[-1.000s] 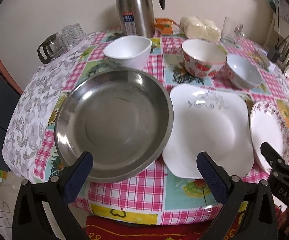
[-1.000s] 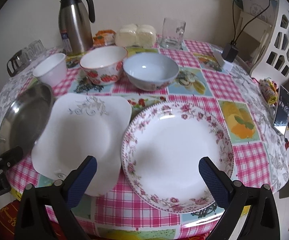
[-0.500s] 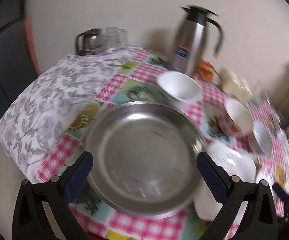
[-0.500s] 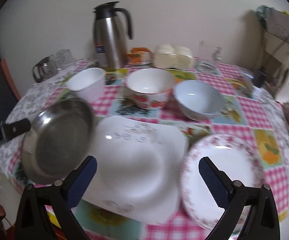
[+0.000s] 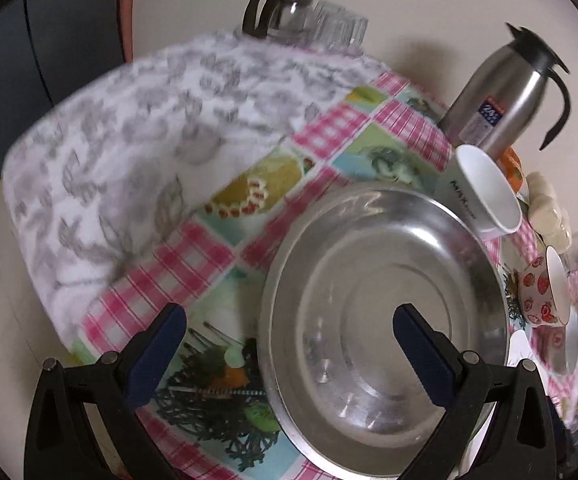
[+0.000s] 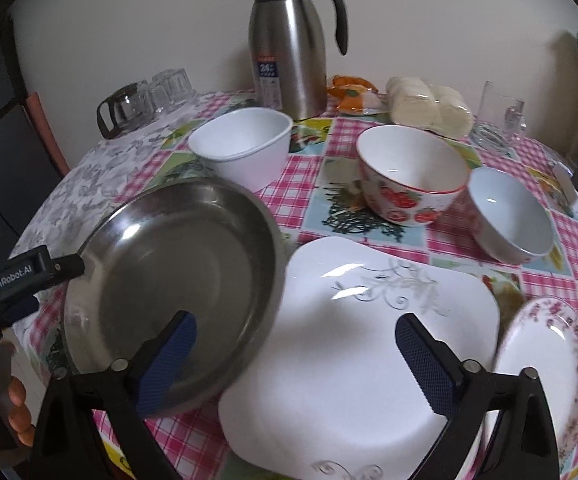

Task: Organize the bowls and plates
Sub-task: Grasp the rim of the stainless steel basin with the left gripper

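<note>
A wide steel plate [image 5: 385,320] lies at the table's near left, and its right rim overlaps a white square plate [image 6: 353,340]. My left gripper [image 5: 289,340] is open and straddles the steel plate's left rim, one finger over the cloth and one over the plate's inside. Seen from the right wrist, that left gripper [image 6: 55,280] sits at the steel plate [image 6: 177,272]. My right gripper [image 6: 297,356] hovers over the seam between steel and square plate. Its jaws are closing and press on nothing. A floral plate [image 6: 545,360] lies right. Behind stand a white bowl [image 6: 245,144], a strawberry bowl [image 6: 409,176] and a pale blue bowl [image 6: 509,216].
A steel thermos jug [image 6: 289,40] stands at the back by the wall. Glass cups and a glass pot [image 6: 145,100] sit back left, a packet of buns [image 6: 429,108] and a glass mug [image 6: 501,112] back right. A hand [image 6: 13,400] shows at the lower left. The table edge [image 5: 49,200] drops off left.
My left gripper swung left and rolled, from over both plates to the steel plate's left rim. My right gripper shifted left, from over the floral plate to the square plate's left side.
</note>
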The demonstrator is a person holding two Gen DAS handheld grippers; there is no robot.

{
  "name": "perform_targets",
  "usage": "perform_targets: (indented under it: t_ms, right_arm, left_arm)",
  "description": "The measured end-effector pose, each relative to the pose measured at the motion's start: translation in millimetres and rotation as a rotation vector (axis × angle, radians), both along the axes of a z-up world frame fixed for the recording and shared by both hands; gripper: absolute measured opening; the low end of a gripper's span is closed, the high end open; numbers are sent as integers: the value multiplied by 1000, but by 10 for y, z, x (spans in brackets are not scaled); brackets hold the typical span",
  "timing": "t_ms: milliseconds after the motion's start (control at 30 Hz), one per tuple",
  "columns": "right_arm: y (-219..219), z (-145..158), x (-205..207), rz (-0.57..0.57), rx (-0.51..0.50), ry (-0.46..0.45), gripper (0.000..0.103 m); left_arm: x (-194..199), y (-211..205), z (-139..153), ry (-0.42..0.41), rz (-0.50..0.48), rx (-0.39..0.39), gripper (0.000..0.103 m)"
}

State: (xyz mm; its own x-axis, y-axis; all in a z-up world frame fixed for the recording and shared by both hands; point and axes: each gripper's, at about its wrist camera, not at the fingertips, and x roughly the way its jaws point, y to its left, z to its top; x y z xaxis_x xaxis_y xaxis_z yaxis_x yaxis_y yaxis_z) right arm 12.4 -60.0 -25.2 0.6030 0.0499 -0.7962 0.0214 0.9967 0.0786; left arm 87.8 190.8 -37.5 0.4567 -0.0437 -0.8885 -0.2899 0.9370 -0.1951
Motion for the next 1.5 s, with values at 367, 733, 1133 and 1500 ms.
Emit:
perform_targets:
  t_ms: [367,733,1133,1500]
  right_arm:
    - [128,-283,217,17,14,110,59]
    - [241,-254,198,65,-14,102,43]
    - [315,-166,205,84,29,52,42]
    - [533,-397,281,146,74,132,36]
  left_arm:
    - [84,54,-257,50,-9,-32,69]
    - [62,99,-306,28,-3,-47,18]
    - [-1,359,-284,46,123,-35,19]
    - [-24,398,-284,47,135,-14,20]
